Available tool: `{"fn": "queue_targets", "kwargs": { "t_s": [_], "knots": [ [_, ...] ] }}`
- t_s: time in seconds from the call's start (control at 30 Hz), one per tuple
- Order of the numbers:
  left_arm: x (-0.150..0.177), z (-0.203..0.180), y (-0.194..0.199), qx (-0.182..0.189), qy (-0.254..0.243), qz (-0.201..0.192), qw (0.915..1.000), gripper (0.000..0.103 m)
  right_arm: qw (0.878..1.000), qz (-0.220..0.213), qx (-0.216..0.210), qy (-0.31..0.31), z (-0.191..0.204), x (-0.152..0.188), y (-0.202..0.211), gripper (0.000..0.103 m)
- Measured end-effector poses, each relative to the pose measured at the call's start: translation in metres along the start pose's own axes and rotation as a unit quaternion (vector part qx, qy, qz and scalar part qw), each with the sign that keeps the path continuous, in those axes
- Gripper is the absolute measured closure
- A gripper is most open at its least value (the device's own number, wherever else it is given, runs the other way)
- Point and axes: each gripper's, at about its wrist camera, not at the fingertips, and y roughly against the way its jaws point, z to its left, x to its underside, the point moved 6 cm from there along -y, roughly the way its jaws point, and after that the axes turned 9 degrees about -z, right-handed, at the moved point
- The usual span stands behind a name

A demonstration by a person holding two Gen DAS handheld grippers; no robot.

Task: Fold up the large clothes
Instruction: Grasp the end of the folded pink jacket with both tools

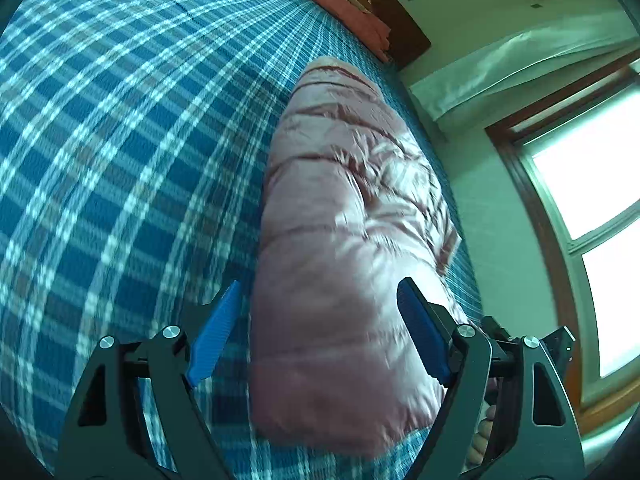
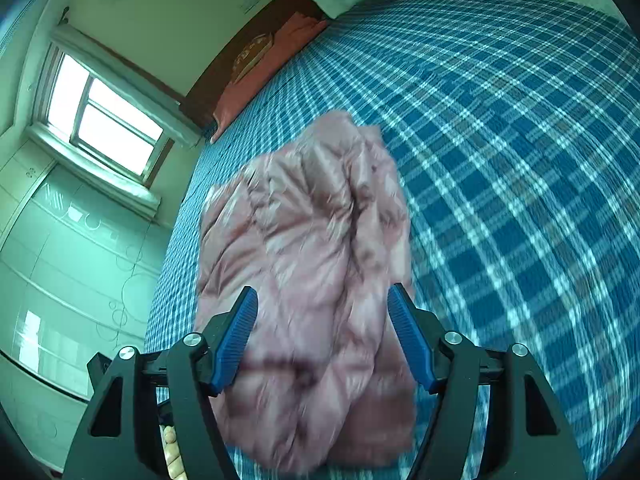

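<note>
- Blue ribbed pads of the left claw (image 1: 320,320) stand spread wide, one on each side of the pink puffer jacket (image 1: 344,248); neither pad pinches it.
- Right claw (image 2: 322,326) is likewise spread, its pads flanking the jacket's near end without gripping it.
- No container shows; the jacket lies folded into a long bundle on the bed (image 1: 120,160), near the bed's window-side edge.
- Left wrist view shows the jacket's smoother side, with quilted seams running across glossy, puffy fabric, and a window (image 1: 592,184) beyond the jacket.
- Right wrist view shows a more crumpled side, with deep lengthwise creases, blurred at the near end; it alone shows a pale wardrobe (image 2: 68,272) with circle patterns beyond the jacket.
- Bed cover is a woven-looking plaid of blue with white and brownish stripes.
- Past the jacket's far end, a reddish pillow (image 2: 264,72) lies against a dark wooden headboard (image 1: 404,28).
</note>
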Motion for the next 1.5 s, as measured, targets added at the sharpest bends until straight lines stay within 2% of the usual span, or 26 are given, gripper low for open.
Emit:
{"fn": "queue_targets", "kwargs": {
  "t_s": [0.13, 0.17, 0.2, 0.27, 0.37, 0.47, 0.57, 0.7, 0.77, 0.83, 0.9, 1.0, 1.13, 1.27, 1.37, 1.5],
  "knots": [
    [0.012, -0.004, -0.003, -0.005, 0.002, 0.006, 1.0000, 0.022, 1.000, 0.018, 0.018, 0.010, -0.005, 0.024, 0.003, 0.036],
    [0.016, -0.003, -0.005, -0.008, 0.007, 0.012, 0.9999, 0.023, 0.999, 0.020, 0.032, 0.015, -0.008, 0.027, 0.002, 0.043],
    [0.018, -0.003, -0.005, -0.011, 0.011, 0.015, 0.9998, 0.024, 0.999, 0.028, 0.036, 0.016, -0.011, 0.033, 0.000, 0.059],
    [0.024, -0.002, -0.010, -0.020, 0.005, 0.021, 0.9996, 0.036, 0.999, 0.038, 0.032, 0.009, -0.018, 0.044, -0.004, 0.070],
    [0.033, -0.001, -0.016, -0.036, -0.020, 0.021, 0.9989, 0.041, 0.998, 0.041, 0.037, 0.009, -0.029, 0.053, -0.013, 0.075],
    [0.041, 0.006, -0.022, -0.044, -0.016, 0.027, 0.9986, 0.043, 0.999, 0.040, 0.032, -0.001, -0.039, 0.061, -0.019, 0.079],
    [0.045, 0.004, -0.023, -0.054, -0.043, 0.021, 0.9974, 0.045, 0.999, 0.034, 0.027, -0.001, -0.043, 0.063, -0.022, 0.080],
    [0.044, 0.001, -0.016, -0.045, -0.055, 0.020, 0.9973, 0.045, 0.999, 0.027, 0.022, 0.005, -0.040, 0.065, -0.016, 0.079],
    [0.039, 0.000, -0.011, -0.041, -0.062, 0.018, 0.9970, 0.042, 1.000, 0.026, 0.014, 0.004, -0.039, 0.063, -0.012, 0.075],
    [0.036, -0.001, -0.002, -0.042, -0.067, 0.016, 0.9967, 0.037, 1.000, 0.029, 0.013, 0.000, -0.043, 0.063, 0.000, 0.066],
    [0.025, -0.003, 0.007, -0.042, -0.070, 0.002, 0.9967, 0.033, 1.000, 0.021, 0.019, -0.003, -0.041, 0.054, 0.013, 0.051],
    [0.003, -0.004, 0.016, -0.034, -0.068, -0.024, 0.9968, 0.026, 1.000, -0.010, 0.019, 0.009, -0.034, 0.029, 0.030, 0.042],
    [-0.024, -0.006, -0.007, -0.025, -0.046, -0.008, 0.9986, 0.026, 0.999, -0.039, 0.019, 0.023, -0.018, -0.011, 0.025, 0.041],
    [-0.044, -0.008, -0.040, -0.022, -0.024, 0.012, 0.9994, 0.026, 0.999, -0.044, 0.014, 0.029, -0.002, -0.047, -0.008, 0.041],
    [-0.054, -0.016, -0.059, -0.035, -0.048, 0.009, 0.9982, 0.026, 0.998, -0.034, 0.030, 0.035, 0.000, -0.061, -0.035, 0.041],
    [-0.058, -0.025, -0.079, -0.049, -0.079, 0.014, 0.9956, 0.026, 0.998, -0.018, 0.059, 0.034, -0.008, -0.062, -0.062, 0.041]
  ]
}}
